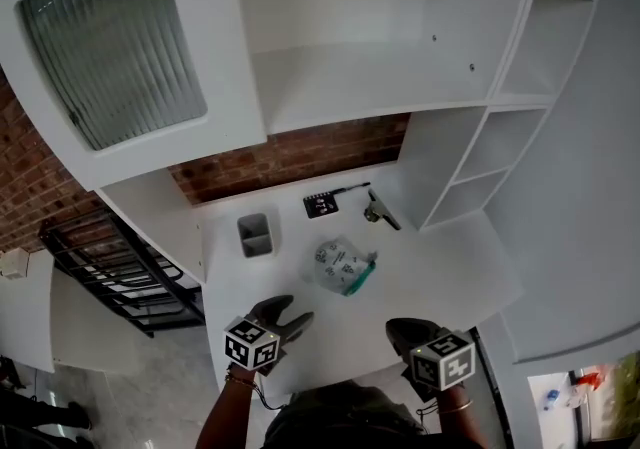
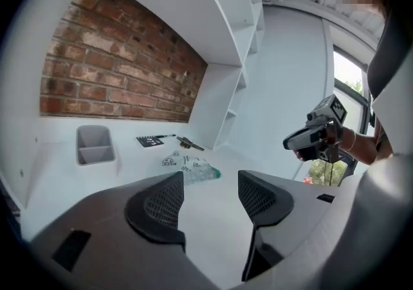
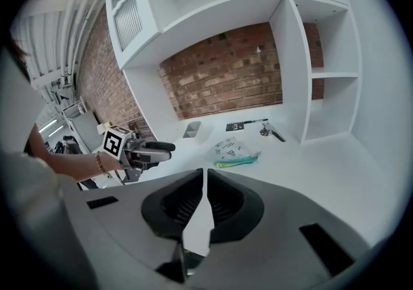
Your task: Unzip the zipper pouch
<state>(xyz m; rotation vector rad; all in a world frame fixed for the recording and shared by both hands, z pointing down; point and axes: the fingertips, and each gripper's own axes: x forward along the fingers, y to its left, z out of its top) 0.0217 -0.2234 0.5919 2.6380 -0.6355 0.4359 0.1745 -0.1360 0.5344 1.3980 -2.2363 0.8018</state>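
The zipper pouch [image 1: 342,267] is clear plastic with printed marks and a teal zipper edge. It lies flat on the white desk [image 1: 440,277], in the middle. It also shows in the left gripper view as the pouch [image 2: 190,165] and in the right gripper view as the pouch [image 3: 233,150]. My left gripper [image 1: 288,313] hovers near the desk's front edge, short of the pouch. Its jaws are open with nothing between them [image 2: 210,182]. My right gripper [image 1: 405,332] is at the front right, also short of the pouch, with its jaws shut and empty [image 3: 204,176].
A grey two-part organiser [image 1: 256,234] stands left of the pouch. Behind the pouch lie a black card with a pen [image 1: 322,204] and a dark hand tool [image 1: 380,210]. White shelves [image 1: 480,167] close the desk's right side; a brick wall is at the back.
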